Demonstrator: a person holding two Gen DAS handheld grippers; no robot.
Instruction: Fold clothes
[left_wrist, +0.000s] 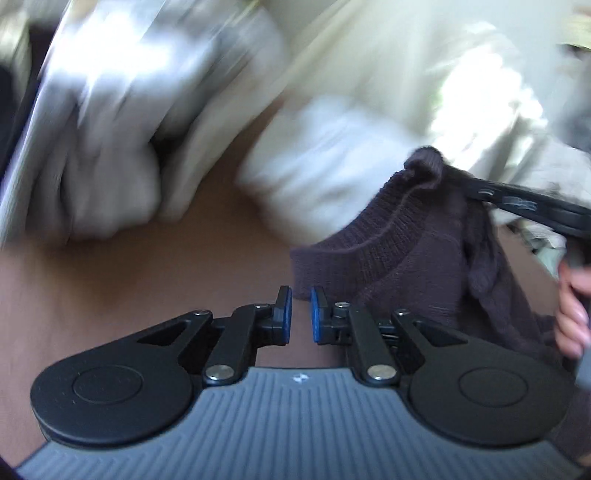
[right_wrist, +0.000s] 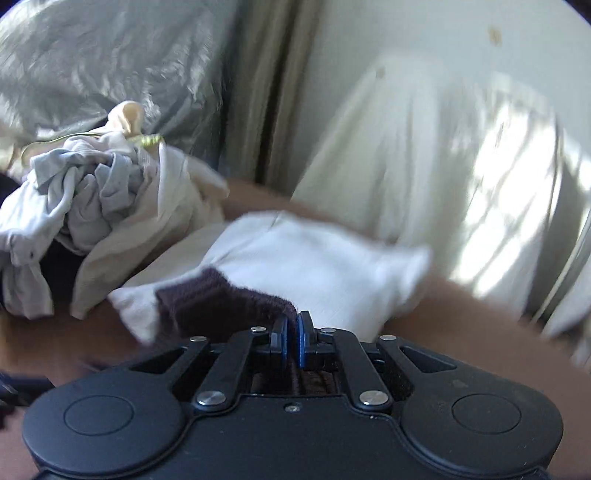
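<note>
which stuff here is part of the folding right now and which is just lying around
In the job:
- dark purple knit sweater, pinched at one edge
- right gripper, shut on it
- left gripper, open, empty, close to the sweater's ribbed hem

Lying about:
- folded white garment
- crumpled pile of pale clothes
- brown table

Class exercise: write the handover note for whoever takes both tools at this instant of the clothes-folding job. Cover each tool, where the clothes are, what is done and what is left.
Right tool: shut on a corner of the dark purple knit sweater, lifting it off the brown table.
Left tool: open a little, empty, close to the sweater's ribbed edge.
White folded cloth: on the table behind the sweater.
Unsorted pile of pale garments: on the table's left side in the right wrist view.
Done: sweater picked up at one corner.
Left: grip a second point with the left tool, spread, fold; then the pile.
</note>
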